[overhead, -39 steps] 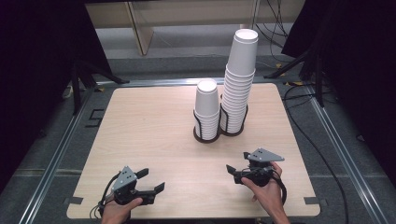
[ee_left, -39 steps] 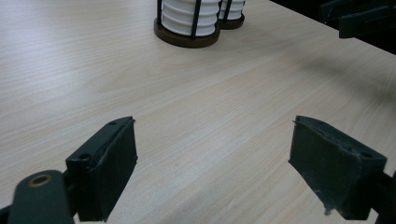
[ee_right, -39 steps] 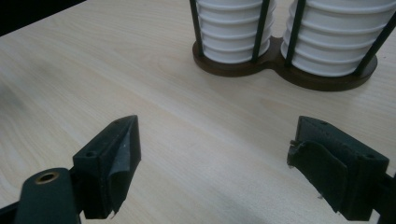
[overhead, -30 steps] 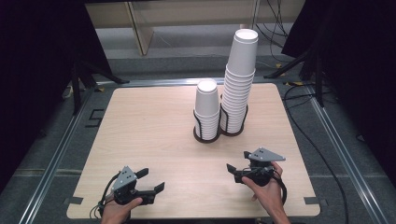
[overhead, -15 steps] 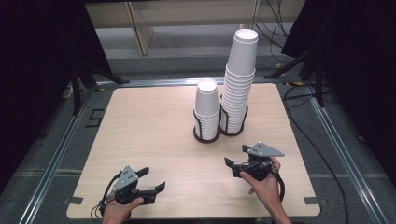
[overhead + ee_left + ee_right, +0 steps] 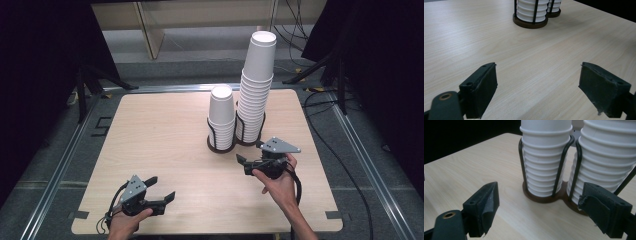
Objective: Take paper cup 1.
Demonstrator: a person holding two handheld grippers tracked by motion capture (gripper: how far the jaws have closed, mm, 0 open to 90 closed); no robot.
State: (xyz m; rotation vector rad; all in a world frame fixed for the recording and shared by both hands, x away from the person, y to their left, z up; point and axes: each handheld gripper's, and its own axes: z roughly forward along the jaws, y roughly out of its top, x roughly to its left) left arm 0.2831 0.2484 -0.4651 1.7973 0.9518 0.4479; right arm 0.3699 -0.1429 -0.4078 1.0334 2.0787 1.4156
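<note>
Short cup stack | in wire holder, left of tall cup stack | right gripper just before it, jaws wide apart, empty | left gripper well apart, gaping, empty

Wooden table. Two stacks of white paper cups in black wire holders: short stack, tall stack just beside it. Right gripper near short stack's base, jaws apart. Left gripper at near-left edge, jaws apart, well apart from stacks.
</note>
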